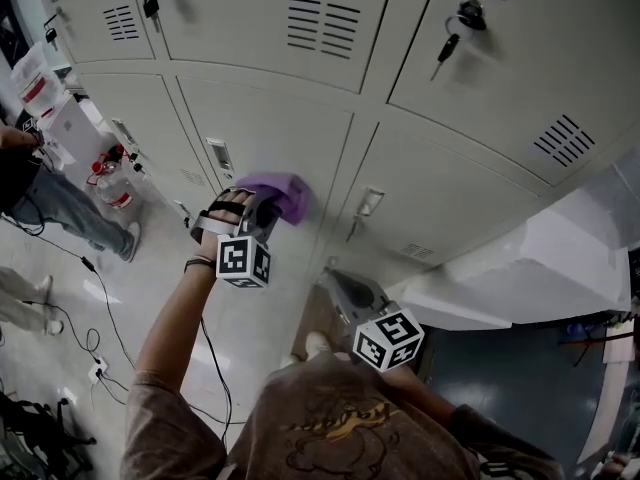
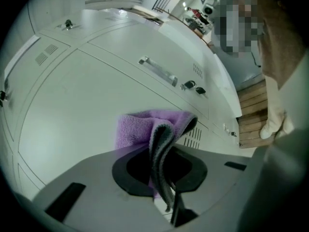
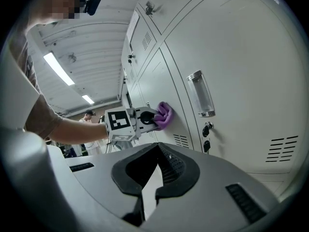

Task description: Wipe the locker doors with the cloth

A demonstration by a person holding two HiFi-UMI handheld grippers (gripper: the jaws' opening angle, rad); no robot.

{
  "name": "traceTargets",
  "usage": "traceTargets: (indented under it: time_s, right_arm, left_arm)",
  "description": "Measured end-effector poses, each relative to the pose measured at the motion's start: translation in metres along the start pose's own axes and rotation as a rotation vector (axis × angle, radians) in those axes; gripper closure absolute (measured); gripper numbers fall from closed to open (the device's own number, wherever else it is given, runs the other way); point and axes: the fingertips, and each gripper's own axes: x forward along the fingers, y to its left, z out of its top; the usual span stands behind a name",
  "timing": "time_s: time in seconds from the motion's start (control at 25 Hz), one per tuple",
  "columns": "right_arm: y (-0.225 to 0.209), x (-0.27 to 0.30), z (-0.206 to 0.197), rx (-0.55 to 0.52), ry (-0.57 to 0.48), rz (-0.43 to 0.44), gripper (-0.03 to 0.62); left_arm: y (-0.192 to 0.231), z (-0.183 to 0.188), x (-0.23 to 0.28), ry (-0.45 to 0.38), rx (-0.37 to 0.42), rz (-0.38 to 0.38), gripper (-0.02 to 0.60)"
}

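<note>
A purple cloth [image 1: 282, 192] is pressed flat against a pale grey locker door [image 1: 262, 133], and my left gripper [image 1: 262, 214] is shut on it. In the left gripper view the cloth [image 2: 140, 127] folds back between the jaws of the left gripper [image 2: 161, 146] and touches the door [image 2: 82, 91]. My right gripper [image 1: 345, 293] hangs lower and to the right, off the lockers, shut with nothing in it. The right gripper view looks past the right gripper [image 3: 157, 170] at the left gripper [image 3: 145, 120] and the cloth [image 3: 164, 114] on the door [image 3: 164, 86].
Keys [image 1: 447, 50] hang from the locks of the upper doors. A recessed handle [image 1: 366, 204] sits on the door right of the cloth. A white ledge [image 1: 540, 258] juts out at the right. A person's legs [image 1: 65, 203] and floor cables [image 1: 92, 368] are at the left.
</note>
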Motion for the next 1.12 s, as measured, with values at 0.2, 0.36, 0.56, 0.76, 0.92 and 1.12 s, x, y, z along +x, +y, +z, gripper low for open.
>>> traceTargets:
  time_s: [0.2,0.36,0.56,0.76,0.92,1.12]
  right_arm:
    - [-0.002,0.001,-0.004,0.011,0.008,-0.005,0.597]
    - [-0.005,0.0,-0.007,0.02,0.013,-0.015,0.597]
    - [-0.007,-0.002,-0.009,0.027,0.014,-0.027,0.597]
    - [-0.011,-0.007,-0.01,0.033,0.015,-0.047,0.597]
    - [-0.012,-0.012,-0.013,0.033,0.018,-0.063,0.597]
    - [-0.018,-0.022,-0.016,0.04,0.018,-0.099,0.597]
  left_arm:
    - [-0.027,-0.01,0.012,0.018,-0.01,-0.058,0.538]
    - [-0.047,-0.02,0.021,0.033,-0.011,-0.094,0.538]
    - [-0.069,-0.029,0.03,0.06,-0.028,-0.136,0.538]
    - [-0.087,-0.037,0.039,0.086,-0.033,-0.169,0.538]
    - [-0.102,-0.045,0.045,0.107,-0.028,-0.202,0.538]
    - [-0.125,-0.056,0.051,0.156,-0.01,-0.236,0.538]
